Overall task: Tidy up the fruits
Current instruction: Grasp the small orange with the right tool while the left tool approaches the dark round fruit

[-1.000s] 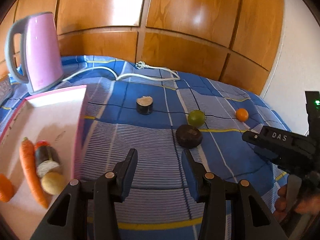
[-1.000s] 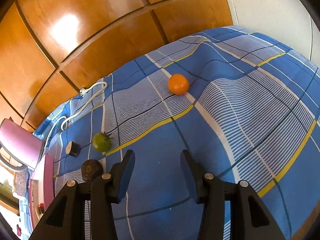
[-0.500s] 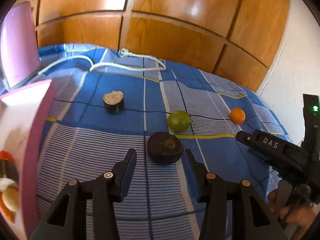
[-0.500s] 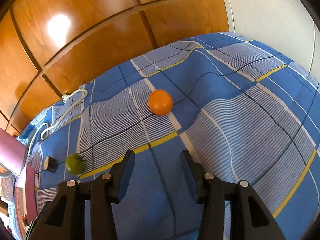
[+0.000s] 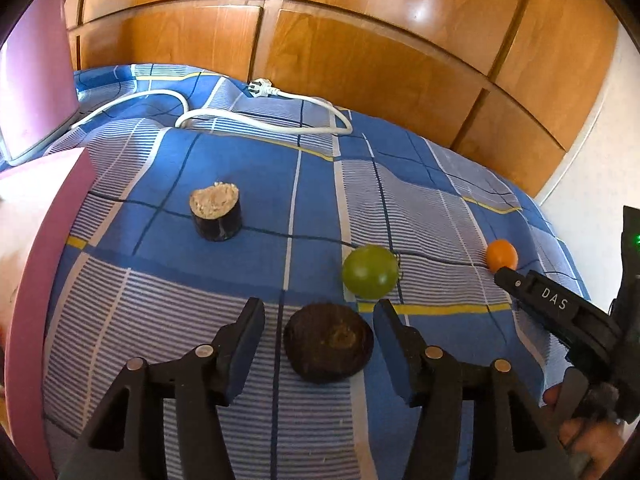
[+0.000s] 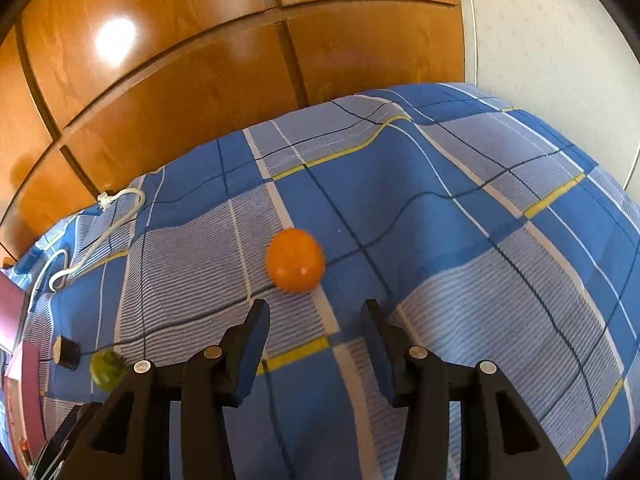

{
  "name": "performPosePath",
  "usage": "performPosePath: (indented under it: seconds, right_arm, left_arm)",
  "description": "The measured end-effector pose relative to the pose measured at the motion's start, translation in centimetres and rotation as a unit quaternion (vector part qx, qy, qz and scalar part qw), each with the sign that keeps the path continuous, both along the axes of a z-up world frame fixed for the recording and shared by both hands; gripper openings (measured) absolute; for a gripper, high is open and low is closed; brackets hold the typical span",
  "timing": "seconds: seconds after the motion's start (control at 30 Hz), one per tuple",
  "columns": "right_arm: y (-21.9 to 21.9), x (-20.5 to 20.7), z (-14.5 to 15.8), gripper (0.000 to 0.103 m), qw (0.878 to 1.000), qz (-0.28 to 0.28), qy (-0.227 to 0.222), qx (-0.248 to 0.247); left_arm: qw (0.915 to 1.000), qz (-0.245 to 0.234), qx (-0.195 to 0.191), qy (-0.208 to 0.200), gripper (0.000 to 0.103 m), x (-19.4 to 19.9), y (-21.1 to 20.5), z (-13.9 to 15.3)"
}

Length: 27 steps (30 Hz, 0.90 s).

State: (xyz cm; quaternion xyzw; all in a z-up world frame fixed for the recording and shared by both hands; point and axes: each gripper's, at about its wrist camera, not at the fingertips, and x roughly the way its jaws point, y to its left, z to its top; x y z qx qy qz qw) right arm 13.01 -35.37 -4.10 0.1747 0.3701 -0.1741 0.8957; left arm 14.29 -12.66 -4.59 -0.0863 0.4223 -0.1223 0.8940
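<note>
So the setup is a blue plaid bedspread (image 5: 224,312) in front of glossy wooden wardrobe doors (image 5: 360,52), with a white power cord (image 5: 256,118) snaking along the far side and a pink tray (image 5: 44,240) poking in on the left.

Progress-wise I'd say there's plenty left. Four pieces are loose on the cloth: a dark round fruit (image 5: 329,347) closest, a green fruit (image 5: 370,271) just beyond it to the right, a cut dark stub with a pale top (image 5: 216,211) further off to the left, and an orange (image 6: 295,260) out on the right. What's in the tray I can't tell from here.

The left gripper (image 5: 319,322) has the dark round fruit sitting between its fingers, jaws opening, with a gap on both sides, so nothing's gripped. The right gripper (image 6: 316,322) is empty, moderately parted, with the orange just beyond its tips and slightly left of centre, not touching. Looks to me like both are lining up for a grab.
</note>
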Motion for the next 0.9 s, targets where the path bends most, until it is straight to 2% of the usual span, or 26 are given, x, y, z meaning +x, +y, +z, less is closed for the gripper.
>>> performPosePath:
  seconds: [0.3, 0.43, 0.5, 0.6, 0.9]
  right_arm:
    - [-0.3, 2.9, 0.3, 0.048, 0.999, 0.002, 0.01, -0.047]
    - [-0.2, 4.3, -0.5, 0.048, 0.998, 0.021, 0.031, -0.044]
    - [0.0, 4.5, -0.4, 0.036, 0.998, 0.028, 0.028, -0.048]
    - [0.2, 4.6, -0.3, 0.033, 0.998, 0.036, 0.027, -0.049]
    - [1.7, 3.1, -0.2, 0.033, 0.996, 0.07, 0.024, -0.04]
  left_arm:
    - [0.9994, -0.002, 0.035, 0.002, 0.057, 0.9, -0.9, -0.3]
    - [0.9997, 0.003, 0.024, -0.001, 0.054, 0.9, -0.5, -0.2]
    - [0.9997, 0.014, 0.021, -0.001, 0.043, 0.9, -0.1, -0.2]
    - [0.9998, 0.017, 0.006, 0.0, 0.042, 1.0, 0.4, -0.2]
    - [0.9998, 0.015, 0.01, -0.004, 0.042, 0.1, 0.6, -0.1]
